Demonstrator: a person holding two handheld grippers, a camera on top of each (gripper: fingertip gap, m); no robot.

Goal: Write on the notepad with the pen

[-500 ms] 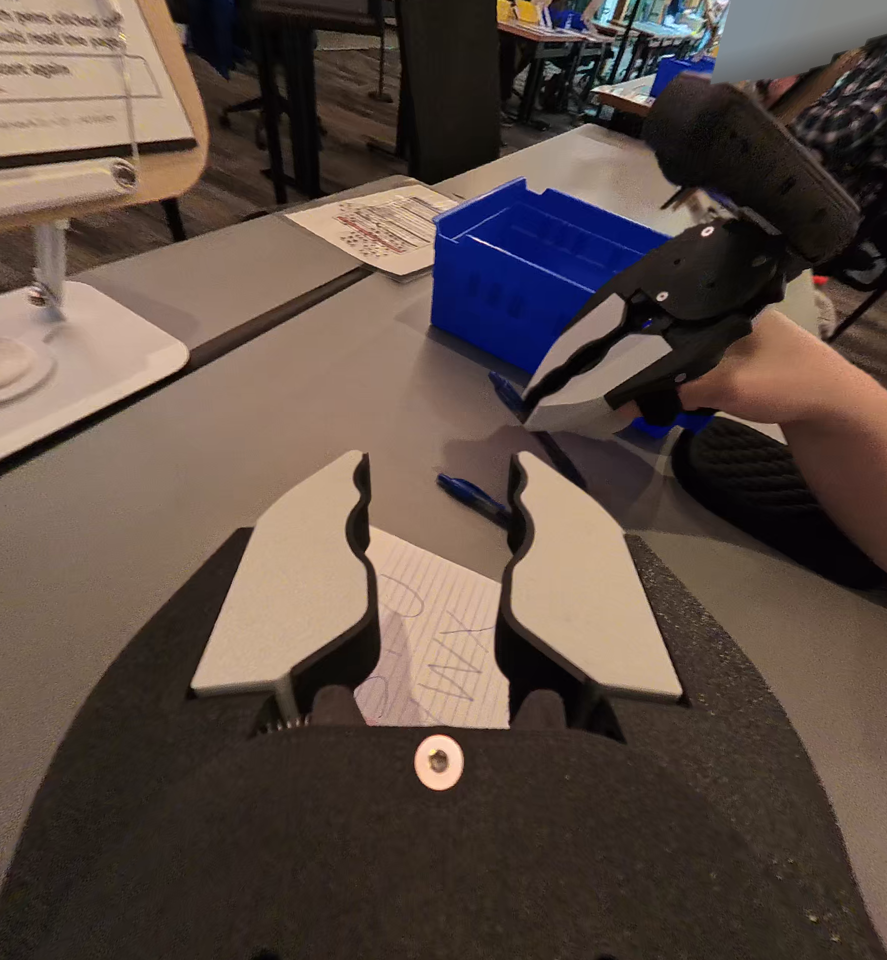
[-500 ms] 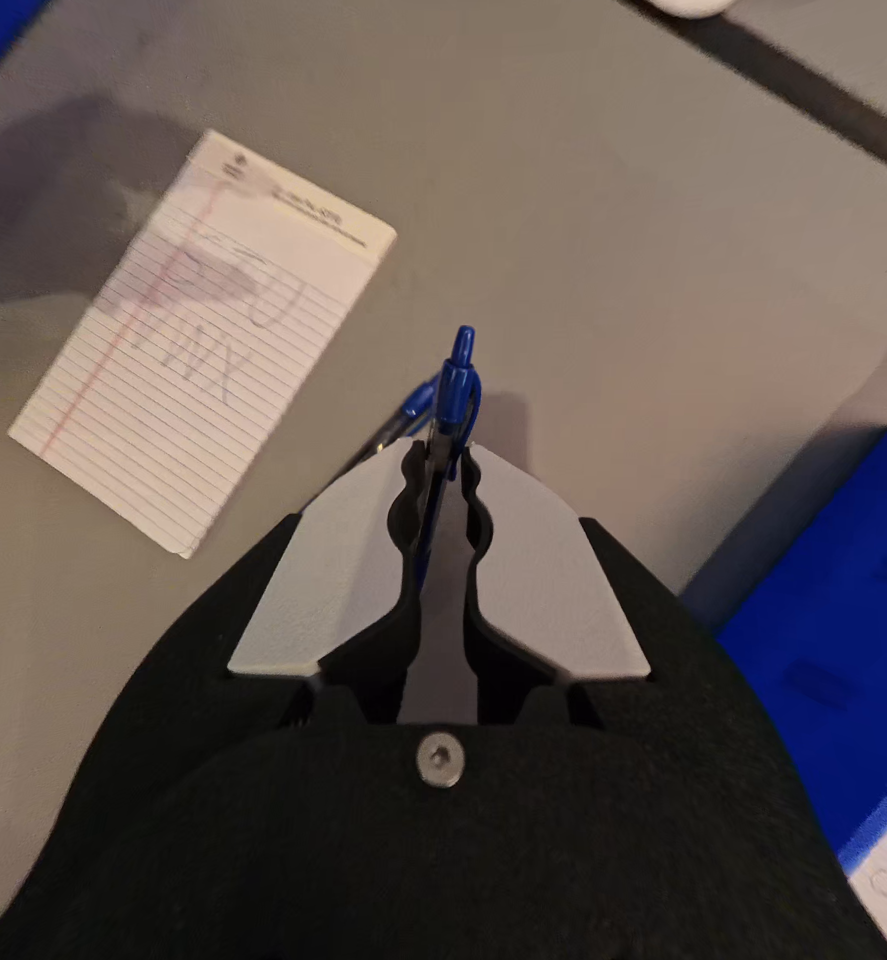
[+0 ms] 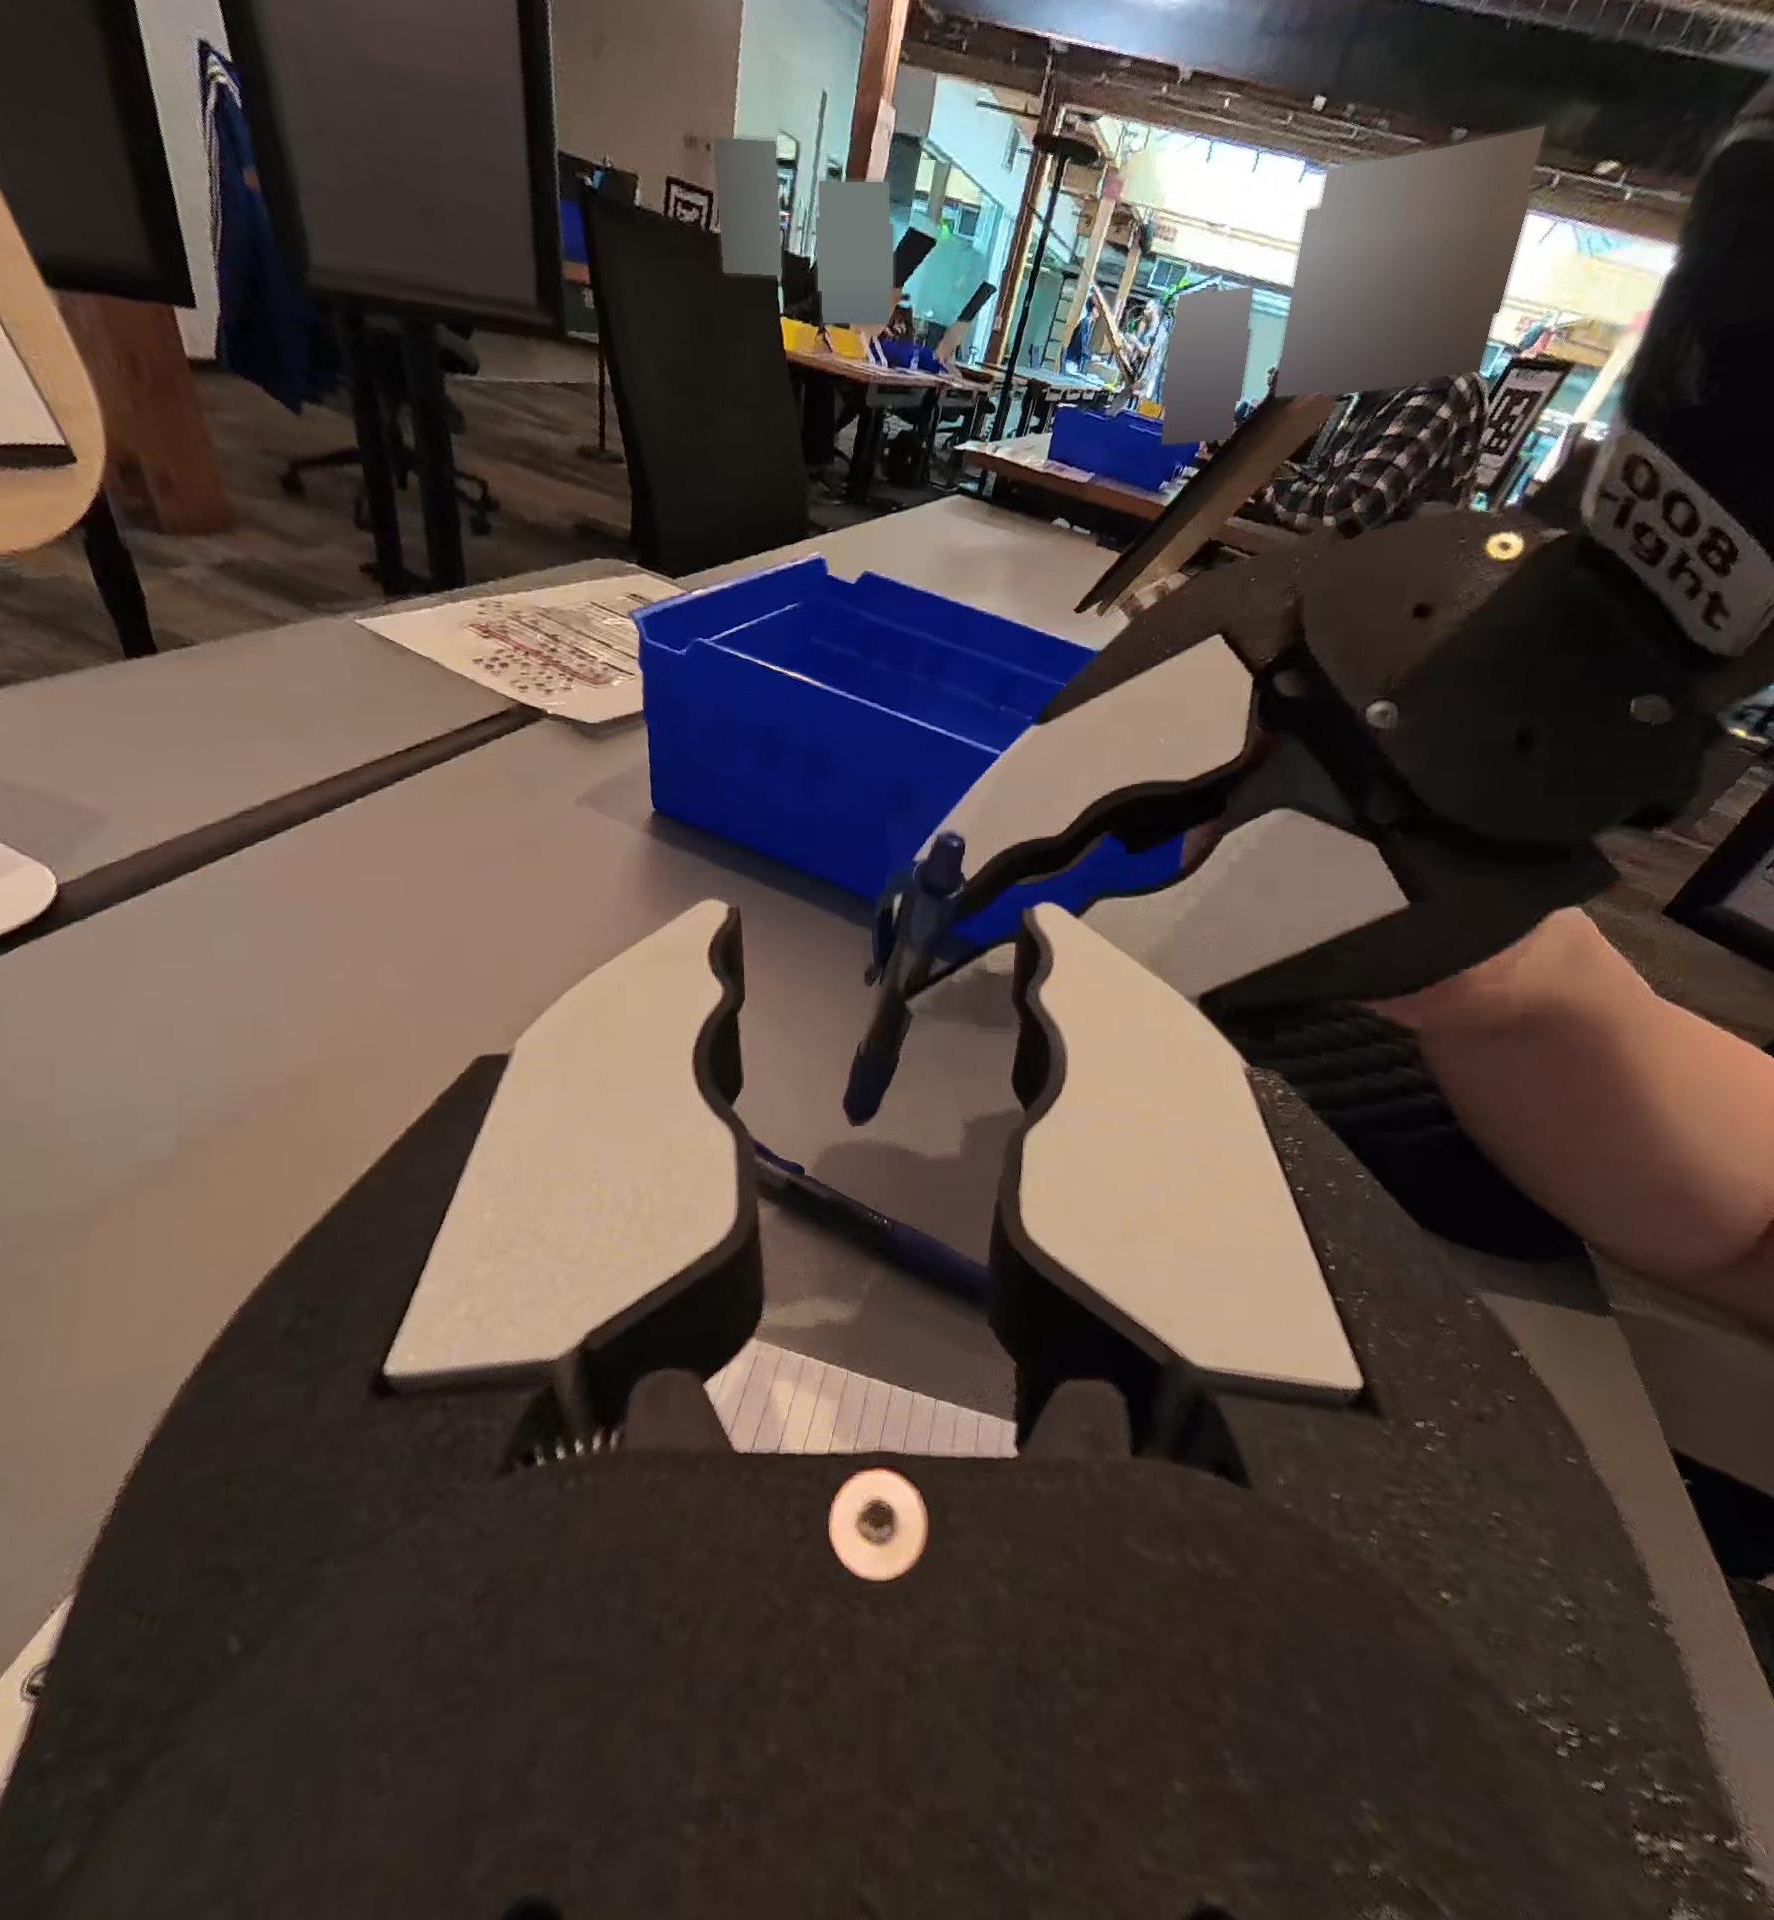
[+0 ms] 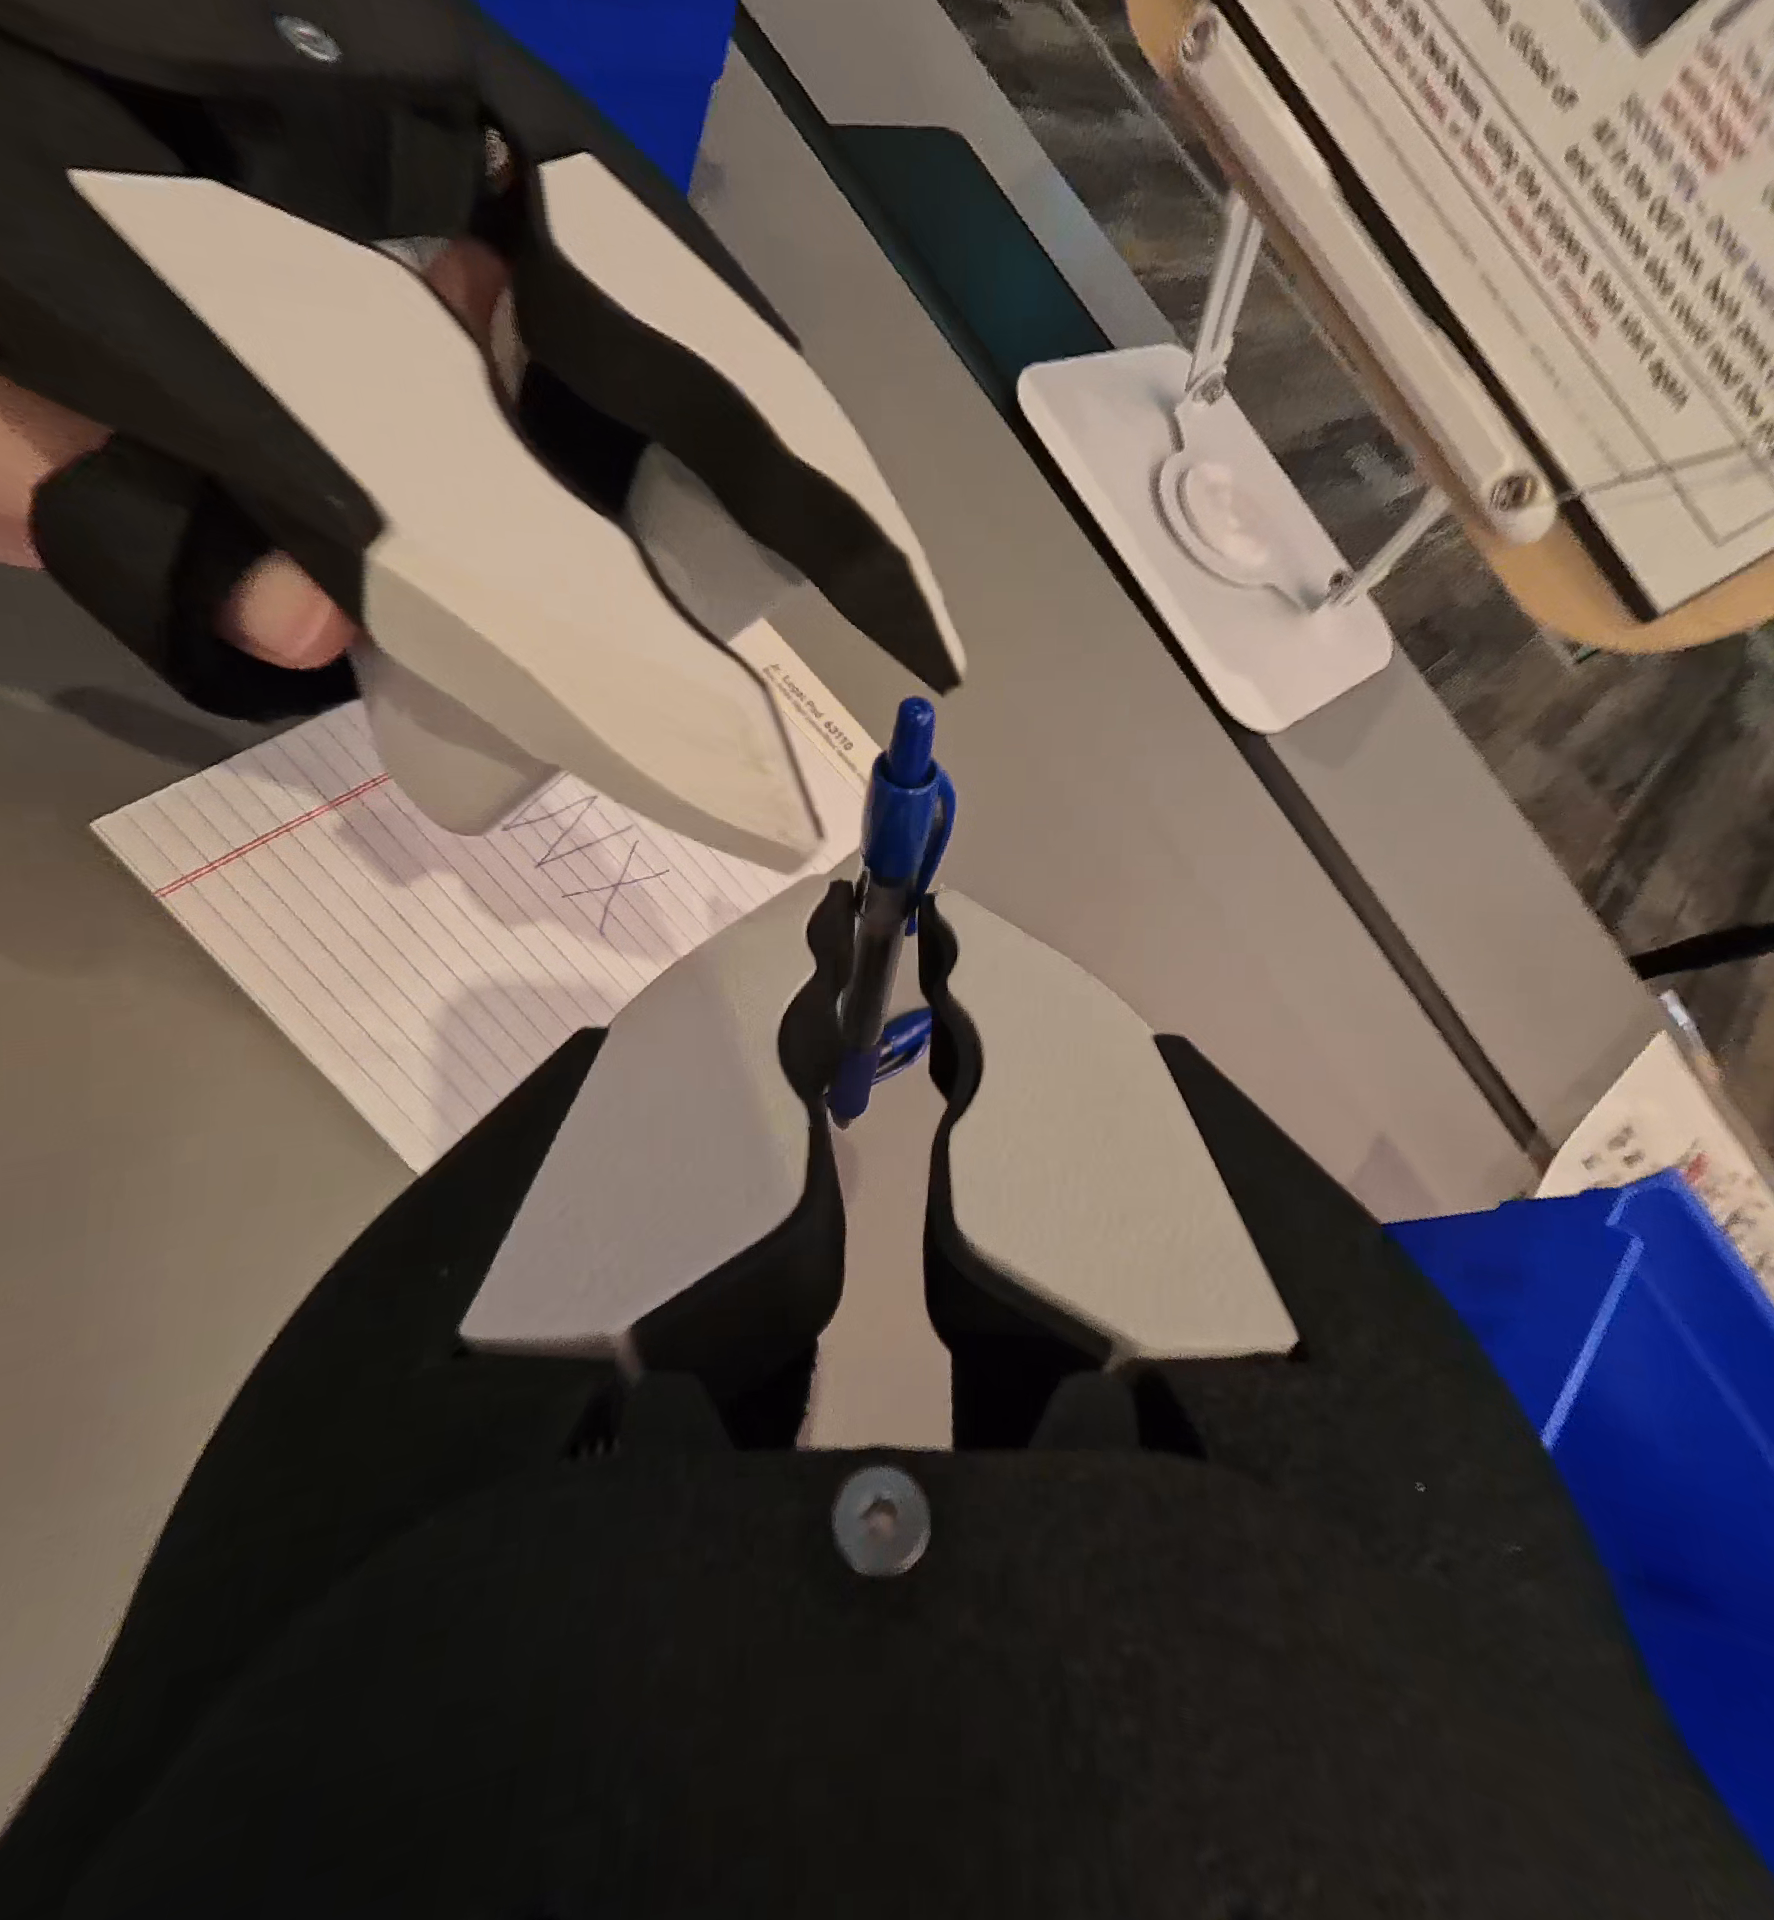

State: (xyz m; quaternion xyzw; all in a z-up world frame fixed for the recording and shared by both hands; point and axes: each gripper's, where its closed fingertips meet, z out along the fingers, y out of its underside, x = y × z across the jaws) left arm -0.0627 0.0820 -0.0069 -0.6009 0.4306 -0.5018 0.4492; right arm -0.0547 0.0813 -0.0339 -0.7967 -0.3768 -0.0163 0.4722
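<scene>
My right gripper (image 4: pixel 883 904) is shut on a blue pen (image 4: pixel 909 790), which it holds by the barrel, clicker end forward. In the left wrist view this pen (image 3: pixel 904 987) hangs tilted, tip down, just above the grey table (image 3: pixel 343 987), with the right gripper (image 3: pixel 940 914) coming in from the right. My left gripper (image 3: pixel 878 935) is open and empty, hovering over the white lined notepad (image 3: pixel 862 1408). The notepad (image 4: pixel 395 935) has blue scribbles on it. The left gripper's fingers (image 4: pixel 571 644) cover its far corner. A second blue pen (image 3: pixel 883 1231) lies on the table.
A blue plastic bin (image 3: pixel 810 727) stands behind the pens and shows at the right in the right wrist view (image 4: pixel 1693 1403). A printed sheet (image 3: pixel 550 639) lies beyond it. A white stand base (image 4: pixel 1205 540) carries a sign board. A black pad (image 3: pixel 1330 1091) lies under the forearm. Left and right tips are no more than a few centimetres apart.
My right gripper has lifted the pen off the table and brought it closer to the left gripper. The left gripper has tilted up, so less of the notepad shows between its fingers.
</scene>
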